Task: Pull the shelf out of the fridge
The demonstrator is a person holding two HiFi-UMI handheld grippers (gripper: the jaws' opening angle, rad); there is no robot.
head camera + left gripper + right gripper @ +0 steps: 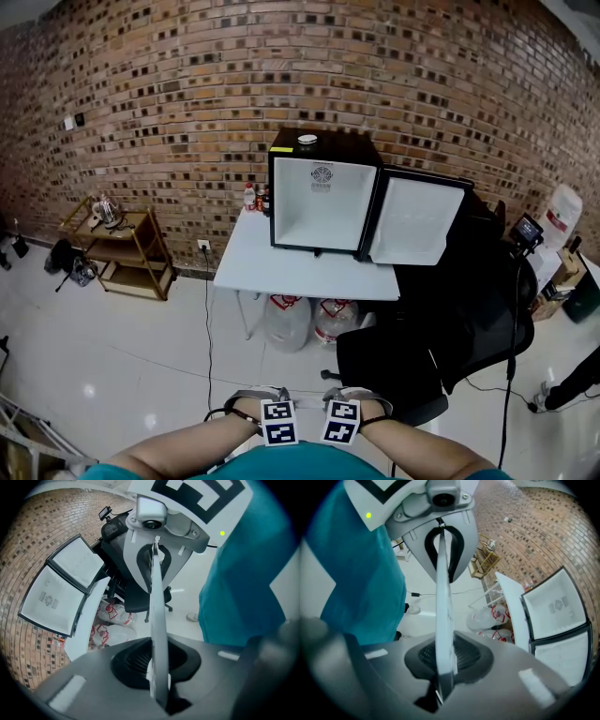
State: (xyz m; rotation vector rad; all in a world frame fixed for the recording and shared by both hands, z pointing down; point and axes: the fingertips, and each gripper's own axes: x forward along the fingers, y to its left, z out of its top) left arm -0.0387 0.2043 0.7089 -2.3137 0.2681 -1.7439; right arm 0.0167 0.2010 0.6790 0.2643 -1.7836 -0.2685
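Observation:
A small black fridge stands on a white table across the room, its door swung open to the right. Its inside looks white; I cannot make out a shelf from here. Both grippers hang close to my body at the bottom of the head view, far from the fridge: left gripper, right gripper, side by side. The left gripper has its jaws pressed flat together with nothing between. The right gripper is the same. The fridge shows sideways in both gripper views.
A black office chair stands between me and the table's right end. Two large water bottles lie under the table. A wooden trolley is at the left wall, a tripod with a device at the right. A cable crosses the floor.

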